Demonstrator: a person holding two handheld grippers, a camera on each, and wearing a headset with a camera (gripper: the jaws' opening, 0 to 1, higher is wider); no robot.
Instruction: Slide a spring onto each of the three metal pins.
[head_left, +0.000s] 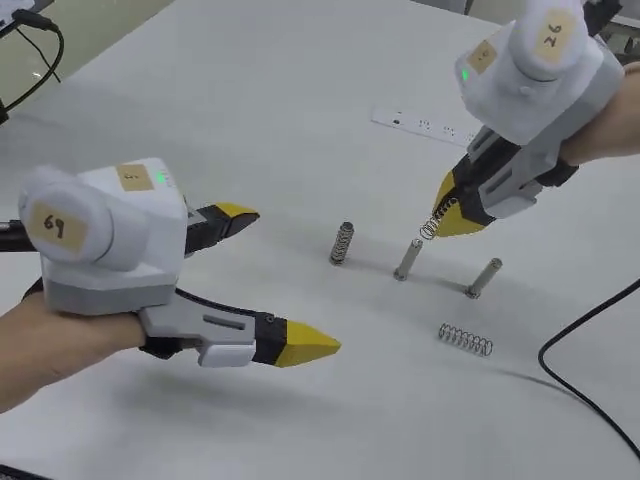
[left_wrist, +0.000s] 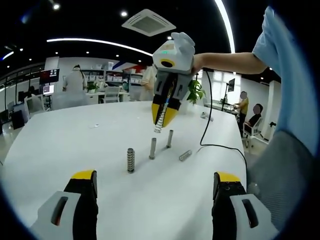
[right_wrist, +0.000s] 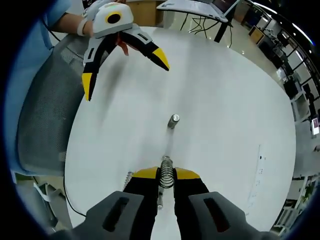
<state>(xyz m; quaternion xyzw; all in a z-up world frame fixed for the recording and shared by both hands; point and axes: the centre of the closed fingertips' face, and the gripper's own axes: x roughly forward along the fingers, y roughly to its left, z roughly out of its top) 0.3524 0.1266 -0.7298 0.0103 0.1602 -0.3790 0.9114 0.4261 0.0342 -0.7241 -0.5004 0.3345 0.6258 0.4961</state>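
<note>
Head view: the held spring (head_left: 431, 227) hangs slanted from the tips of the right gripper (head_left: 452, 212). Its lower end is just above & slightly beside the top of the middle pin (head_left: 408, 259), not yet over it. The right gripper's jaws are nearly closed, pinching the spring's upper coils. In the right gripper view the coil sits betw. the two yellow tips.

The sprung pin (head_left: 342, 243), on the far side of the middle one, already wears its spring. The bare pin (head_left: 483, 278) stands near on the other side. The loose spring (head_left: 465, 340) lies flat on the table (head_left: 250, 90) just in front of it. So approx. one of three done & the 2nd in hand, by my reading.

The left gripper (head_left: 275, 280) hovers well apart, jaws spread wide, nothing in them, so nothing steadies the pins. A power strip (head_left: 425, 125) & a black cable (head_left: 575, 325) lie further out, clear of the work.

Risks, as I judge them:
- The spring's axis is tilted vs. the pin, so the bottom coil may catch on the pin's rim. It could then buckle or pop out of the pinch instead of dropping on.
- The grip is on few coils of thin wire, so it could twist or slip.
- Can't tell if the pins are fixed. A sideways push w/ the tips might topple the middle one or bump its close neighbours.

Next move needs the spring upright & centred, then lowered.
</note>
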